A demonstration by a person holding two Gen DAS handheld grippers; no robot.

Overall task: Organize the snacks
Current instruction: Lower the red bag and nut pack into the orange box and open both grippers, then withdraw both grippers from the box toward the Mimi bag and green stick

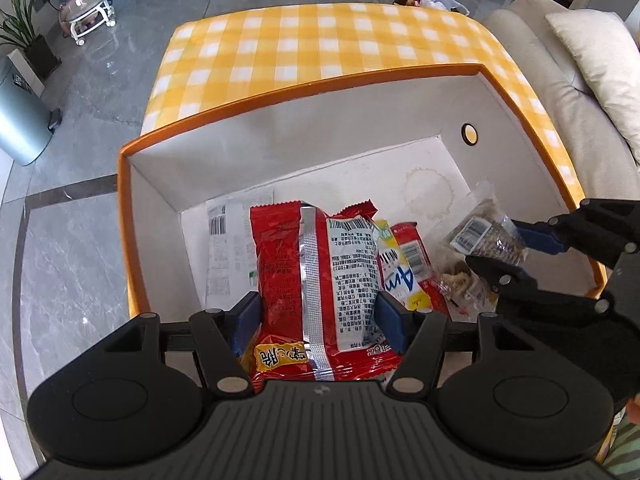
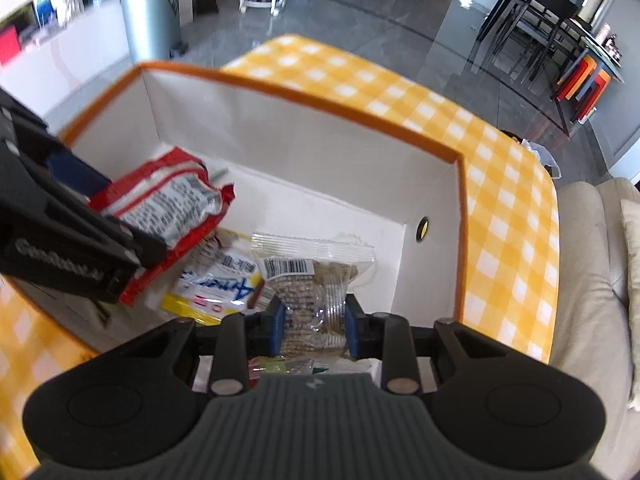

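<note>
Pinching a red snack bag (image 1: 316,280), left gripper (image 1: 318,322) fingers; right gripper (image 2: 314,326) fingers pinch a clear cracker packet (image 2: 312,292), both above the orange-rimmed box (image 1: 280,92) on the yellow-checked worktop (image 1: 304,44)

A table with a yellow and white checked cloth (image 1: 304,52) holds the things. One big box (image 1: 288,92) sits right on it — orange on the rim, white inside. The box has a small round hole (image 1: 469,134) in one wall. At the far edge of the table lies something small and crumpled (image 1: 438,1) — too blurry to tell what.
</note>
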